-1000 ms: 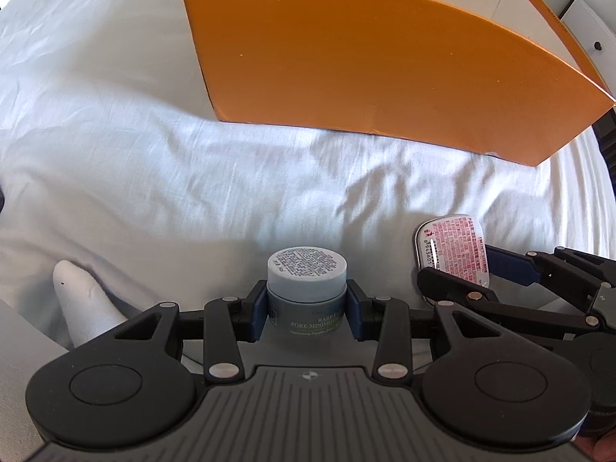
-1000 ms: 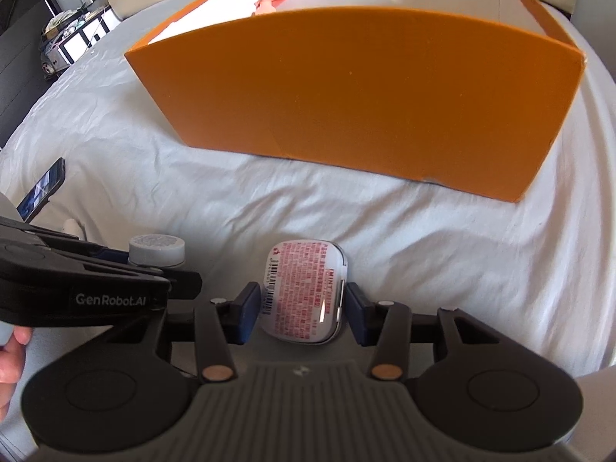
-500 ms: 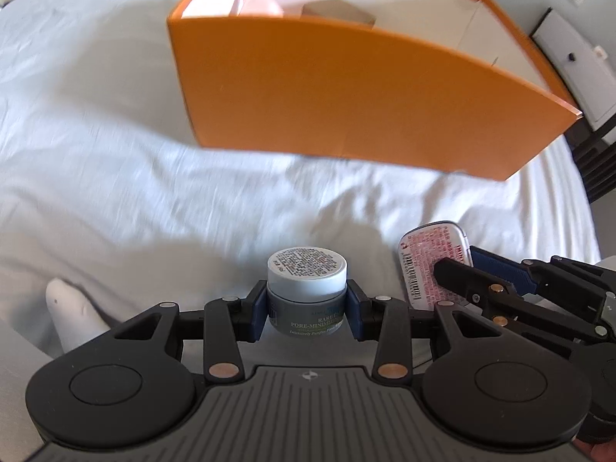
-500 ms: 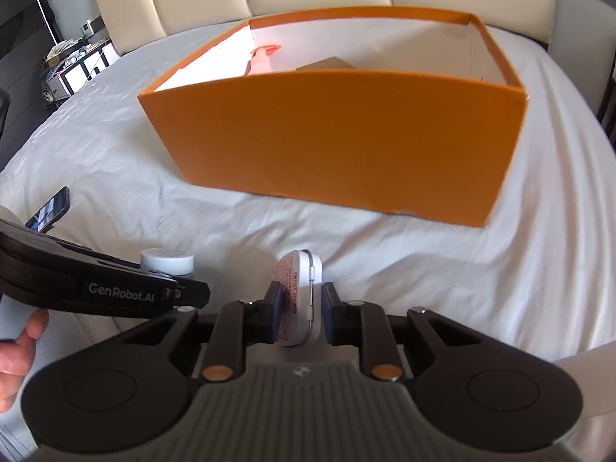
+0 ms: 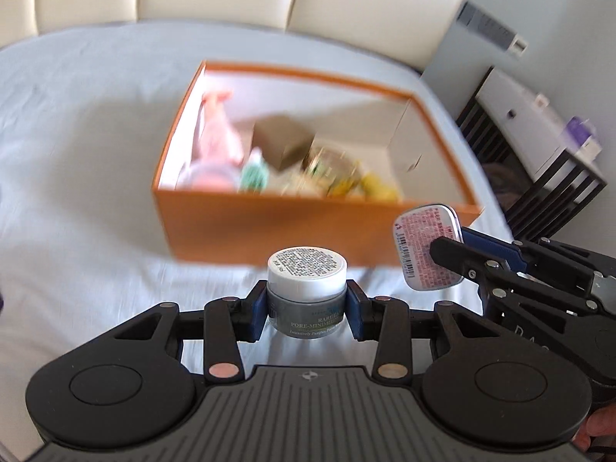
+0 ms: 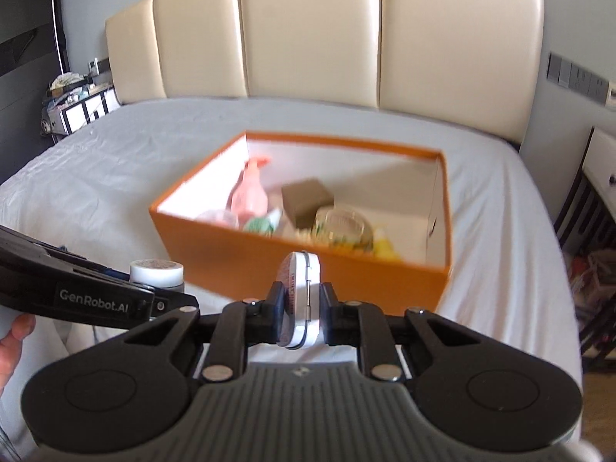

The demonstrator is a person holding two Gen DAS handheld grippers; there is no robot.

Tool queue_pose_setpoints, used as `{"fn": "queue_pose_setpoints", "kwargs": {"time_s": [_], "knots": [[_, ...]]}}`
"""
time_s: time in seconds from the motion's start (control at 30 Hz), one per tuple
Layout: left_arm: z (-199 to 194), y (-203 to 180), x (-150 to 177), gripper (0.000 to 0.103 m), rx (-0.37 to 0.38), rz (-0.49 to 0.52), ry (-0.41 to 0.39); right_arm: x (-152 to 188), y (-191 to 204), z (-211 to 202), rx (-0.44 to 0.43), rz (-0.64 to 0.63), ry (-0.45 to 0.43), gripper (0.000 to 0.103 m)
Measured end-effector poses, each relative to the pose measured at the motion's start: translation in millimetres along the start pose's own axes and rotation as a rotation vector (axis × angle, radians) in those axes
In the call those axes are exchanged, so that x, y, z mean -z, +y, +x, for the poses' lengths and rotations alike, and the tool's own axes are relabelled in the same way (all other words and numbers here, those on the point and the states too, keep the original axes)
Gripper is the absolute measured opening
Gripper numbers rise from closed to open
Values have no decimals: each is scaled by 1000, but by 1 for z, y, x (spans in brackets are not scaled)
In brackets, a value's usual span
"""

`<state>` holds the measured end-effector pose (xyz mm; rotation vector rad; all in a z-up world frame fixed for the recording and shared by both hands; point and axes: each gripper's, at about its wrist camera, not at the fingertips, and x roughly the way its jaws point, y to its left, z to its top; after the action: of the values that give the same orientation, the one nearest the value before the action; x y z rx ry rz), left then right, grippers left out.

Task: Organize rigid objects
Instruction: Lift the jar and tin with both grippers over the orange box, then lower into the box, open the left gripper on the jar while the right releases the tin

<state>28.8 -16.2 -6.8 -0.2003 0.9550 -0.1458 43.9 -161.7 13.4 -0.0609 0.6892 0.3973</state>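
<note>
Both loads are in the air, near the open orange cardboard box (image 6: 308, 269) on the white bed sheet (image 5: 77, 177). The left gripper (image 5: 307, 302) clamps the small grey cream jar with white lid (image 5: 306, 285), upright, lid up. The right gripper (image 6: 302, 304) has just closed on the flat pink-labelled tin (image 6: 298, 300), which stands on edge with its long axis about vertical. I would carry each over the near wall and lower it into the free right part before opening.

Contents of the orange box (image 5: 269, 227) motion-blurred, hard to identify.
</note>
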Motion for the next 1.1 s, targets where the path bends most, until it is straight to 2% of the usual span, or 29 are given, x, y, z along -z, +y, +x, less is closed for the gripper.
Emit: {"fn": "queue_pose_setpoints", "kwargs": {"time_s": [0.13, 0.3, 0.43, 0.63, 0.8, 1.1], "knots": [[-1, -7, -23, 46, 16, 36, -45, -23, -2, -2, 33, -38, -49, 17], [14, -14, -55, 46, 67, 73, -55, -45, -13, 16, 102, -70, -39, 17], [39, -19, -77, 46, 96, 92, -22, -56, -26, 41, 143, -88, 30, 17], [85, -22, -101, 46, 123, 111, 77, -62, -39, 81, 179, -154, 149, 17], [116, -21, -104, 46, 125, 110, 141, -62, -42, 110, 190, -224, 238, 17], [140, -21, -98, 46, 144, 142, 166, -53, -37, 144, 211, -327, 350, 17]]}}
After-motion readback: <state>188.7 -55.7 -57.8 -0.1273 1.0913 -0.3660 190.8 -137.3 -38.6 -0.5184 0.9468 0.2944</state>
